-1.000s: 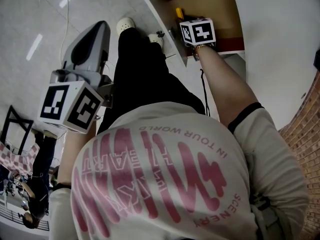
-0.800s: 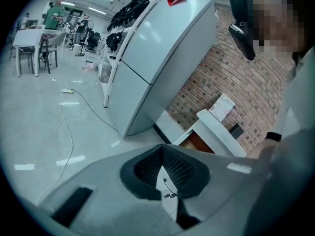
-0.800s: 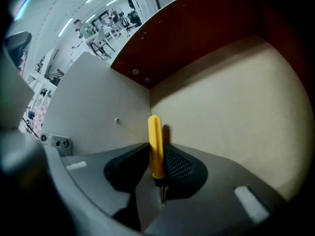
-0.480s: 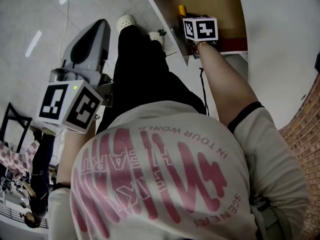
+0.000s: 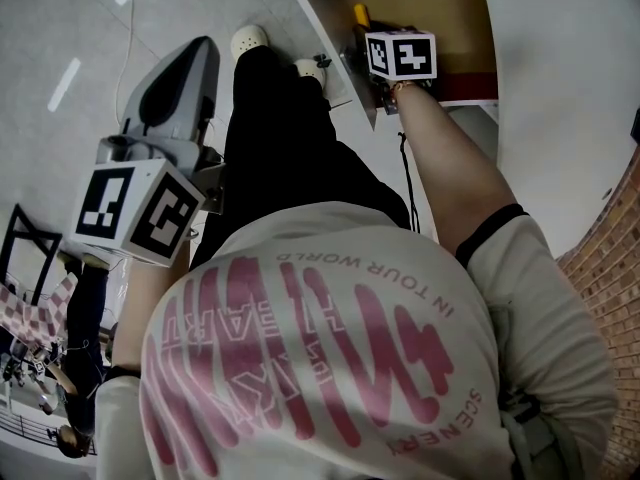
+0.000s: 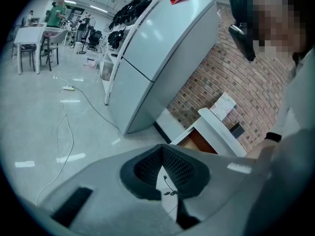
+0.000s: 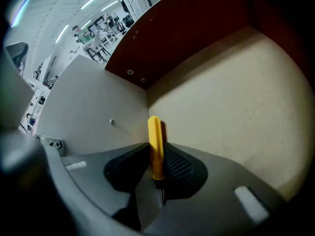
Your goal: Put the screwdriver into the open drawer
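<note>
status vs a second ago: barely any change. in the head view the whole picture has slid up slightly. my right gripper (image 7: 156, 156) sits in the same spot relative to the drawer (image 5: 440, 8). its marker cube (image 5: 402, 56) is still just inside the front edge, with the yellow handle poking out past it as before. left gripper (image 6: 162, 154) hasn't shifted either, parked over the floor beside the dark trouser leg (image 5: 280, 128). one real diff: half a second ago a green light showed on the left marker cube (image 5: 135, 213); it's dark now.

jaws: right pair is clamped on the screwdriver (image 7: 154, 132), pads on both sides of the yellow handle, metal shaft running back toward the camera. left pair has its tips together, nothing between them, only floor and a bit of cable visible through the gap behind.

screwdriver location: inside the drawer's space, handle end pointing down near the corner where the pale side wall meets the dark red-brown wall. can't tell if the tip of the handle touches the drawer bottom.

readable text: shirt (image 5: 330, 368) print, upside down in the head view, reads "in tour world" and "scenery"; the big pink lettering i can't make out. the cubes carry black-and-white square markers, no words. the printed sheet (image 6: 222, 106) by the brick wall (image 6: 246, 82) is too small to read.
</note>
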Tool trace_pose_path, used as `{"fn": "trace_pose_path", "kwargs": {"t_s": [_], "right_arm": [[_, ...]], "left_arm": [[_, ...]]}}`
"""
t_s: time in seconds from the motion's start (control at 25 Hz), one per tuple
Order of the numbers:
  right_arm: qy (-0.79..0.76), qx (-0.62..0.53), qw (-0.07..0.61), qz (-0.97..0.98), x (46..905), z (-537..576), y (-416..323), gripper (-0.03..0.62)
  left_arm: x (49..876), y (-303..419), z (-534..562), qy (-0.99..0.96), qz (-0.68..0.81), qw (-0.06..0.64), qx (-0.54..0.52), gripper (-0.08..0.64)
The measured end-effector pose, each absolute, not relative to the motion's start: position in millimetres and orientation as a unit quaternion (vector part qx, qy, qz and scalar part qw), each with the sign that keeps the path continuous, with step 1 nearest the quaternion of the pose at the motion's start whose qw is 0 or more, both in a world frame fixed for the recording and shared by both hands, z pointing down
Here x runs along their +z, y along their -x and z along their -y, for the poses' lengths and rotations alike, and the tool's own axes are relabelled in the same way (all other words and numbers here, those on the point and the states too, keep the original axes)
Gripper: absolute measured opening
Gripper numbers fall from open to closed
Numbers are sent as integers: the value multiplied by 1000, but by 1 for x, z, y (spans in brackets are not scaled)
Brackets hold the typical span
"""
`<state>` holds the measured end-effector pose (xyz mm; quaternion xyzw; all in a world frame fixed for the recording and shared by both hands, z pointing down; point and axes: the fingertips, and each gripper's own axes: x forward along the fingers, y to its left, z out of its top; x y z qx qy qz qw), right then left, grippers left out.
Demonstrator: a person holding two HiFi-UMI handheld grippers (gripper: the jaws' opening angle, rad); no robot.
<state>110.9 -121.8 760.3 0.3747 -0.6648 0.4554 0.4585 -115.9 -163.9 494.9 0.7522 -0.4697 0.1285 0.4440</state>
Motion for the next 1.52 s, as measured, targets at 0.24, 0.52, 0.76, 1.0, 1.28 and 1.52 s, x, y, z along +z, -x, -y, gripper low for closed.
{"fn": "trace_pose_path", "kwargs": {"t_s": [0.24,0.52,0.76,1.0,1.28,1.52], "right_arm": [[-375,456,454,668,761,121,-110,101],[-378,456,448,669,761,120,-112,101],[-373,464,450,666,762,120,-112,104],[-374,467,451,662,761,121,-111,104],[-375,470,454,658,761,121,-111,109],[-377,481,450,652,761,120,-112,114]], "left_arm": [[496,114,162,-754,469,442,128,2],[496,108,160,-755,466,443,131,2],[494,106,161,-759,462,439,134,2],[494,109,164,-759,460,441,136,2],[494,107,161,-763,449,444,137,2],[493,110,163,-763,450,444,135,2]]}}
